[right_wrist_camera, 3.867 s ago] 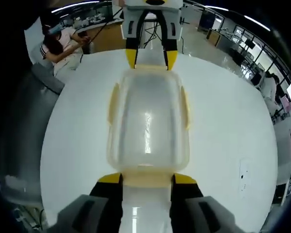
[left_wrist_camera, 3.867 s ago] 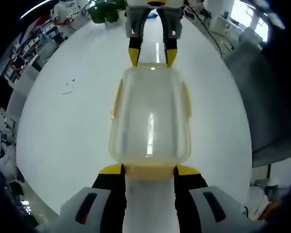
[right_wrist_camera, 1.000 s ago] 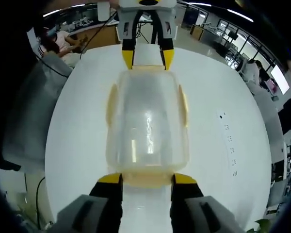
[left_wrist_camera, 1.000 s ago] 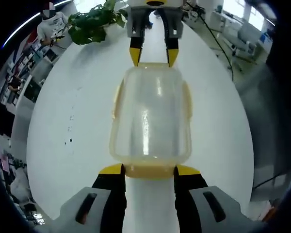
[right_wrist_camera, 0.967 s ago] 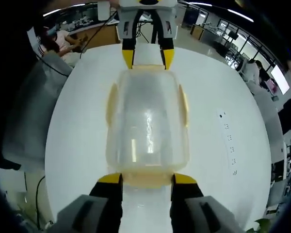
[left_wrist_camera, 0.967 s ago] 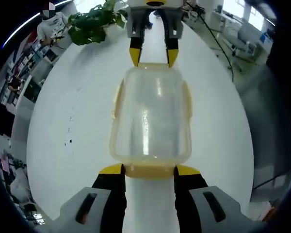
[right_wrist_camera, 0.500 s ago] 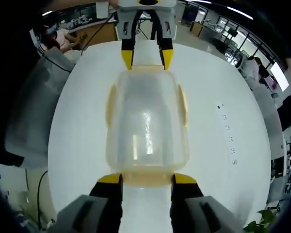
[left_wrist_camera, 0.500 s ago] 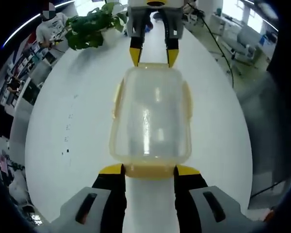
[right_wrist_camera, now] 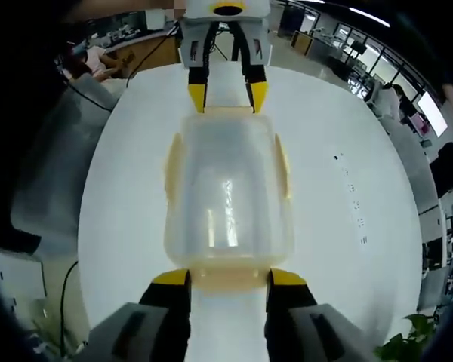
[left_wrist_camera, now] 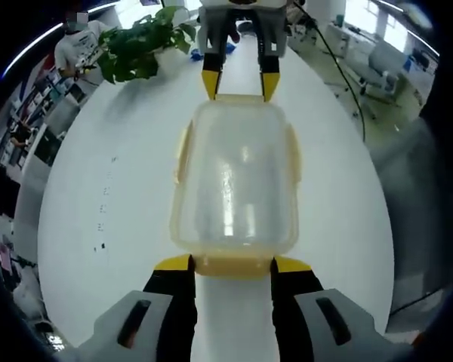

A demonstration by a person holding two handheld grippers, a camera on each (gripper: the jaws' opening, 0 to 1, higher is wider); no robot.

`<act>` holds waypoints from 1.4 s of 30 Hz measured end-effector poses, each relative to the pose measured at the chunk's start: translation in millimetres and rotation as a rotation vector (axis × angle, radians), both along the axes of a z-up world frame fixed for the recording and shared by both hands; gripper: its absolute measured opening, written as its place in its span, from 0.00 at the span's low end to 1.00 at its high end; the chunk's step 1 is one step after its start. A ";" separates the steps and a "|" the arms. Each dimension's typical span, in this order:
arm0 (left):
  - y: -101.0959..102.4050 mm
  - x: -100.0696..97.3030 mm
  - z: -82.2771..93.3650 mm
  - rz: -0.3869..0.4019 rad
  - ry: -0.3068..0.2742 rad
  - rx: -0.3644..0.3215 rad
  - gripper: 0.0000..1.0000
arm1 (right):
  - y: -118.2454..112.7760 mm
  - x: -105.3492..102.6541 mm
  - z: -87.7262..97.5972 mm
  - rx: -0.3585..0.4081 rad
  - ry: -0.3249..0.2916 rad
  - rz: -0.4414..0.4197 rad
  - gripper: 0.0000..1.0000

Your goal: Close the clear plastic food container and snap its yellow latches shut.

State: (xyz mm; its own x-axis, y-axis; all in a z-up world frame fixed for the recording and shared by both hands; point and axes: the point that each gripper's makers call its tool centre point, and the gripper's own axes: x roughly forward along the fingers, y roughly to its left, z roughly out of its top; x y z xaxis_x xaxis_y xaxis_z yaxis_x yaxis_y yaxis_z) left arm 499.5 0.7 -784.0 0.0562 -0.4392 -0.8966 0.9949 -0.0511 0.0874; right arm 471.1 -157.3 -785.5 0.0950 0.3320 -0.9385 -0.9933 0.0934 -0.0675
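The clear food container (left_wrist_camera: 234,185) sits on the round white desk (left_wrist_camera: 98,173) between the two tools, its lid already seated on top. The left tool (left_wrist_camera: 233,264) meets one short end, its yellow-tipped jaws spread to either side of the yellow end latch (left_wrist_camera: 234,265). The right tool (right_wrist_camera: 229,279) faces it from the opposite end, jaws likewise spread around that end's latch (right_wrist_camera: 228,280). Neither tool pinches anything; each brackets its latch and braces the box.

The step in hand looks like pressing the end latches home. To do it well, both tools should push inward together, square along the box's long axis, so the box neither slides nor twists on the smooth desk. The yellow side latches (left_wrist_camera: 292,154) appear folded close against the walls, though I cannot tell whether they are snapped.

Compared with half a second ago, the grip on both ends is unchanged, and the box keeps its place between the jaws. The background has swung: the potted plant (left_wrist_camera: 140,45) lies slightly lower in the left gripper view, and the desk edge sits differently, which suggests the hands have turned slightly.
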 end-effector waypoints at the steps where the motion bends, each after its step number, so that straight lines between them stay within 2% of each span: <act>1: -0.8 -0.1 -0.9 0.000 0.002 0.000 0.35 | -0.8 -0.1 -1.0 -0.003 0.003 0.000 0.35; 8: -7.4 0.5 -2.4 -0.002 0.004 0.000 0.35 | -8.7 1.4 -7.9 -0.027 0.003 0.012 0.35; 23: -5.8 -3.3 -26.1 0.012 0.027 0.025 0.36 | -6.8 -1.2 -32.5 -0.045 0.018 0.026 0.35; 30: -8.8 -6.6 -31.7 0.020 0.039 0.015 0.36 | -11.3 -1.3 -39.4 -0.074 0.016 0.038 0.35; 37: -8.6 -4.8 -36.2 0.015 0.029 0.020 0.36 | -10.8 -1.8 -41.7 -0.063 0.012 0.041 0.36; 42: -9.0 -3.7 -41.2 0.015 0.046 0.014 0.36 | -10.5 -1.3 -45.7 -0.063 0.026 0.048 0.36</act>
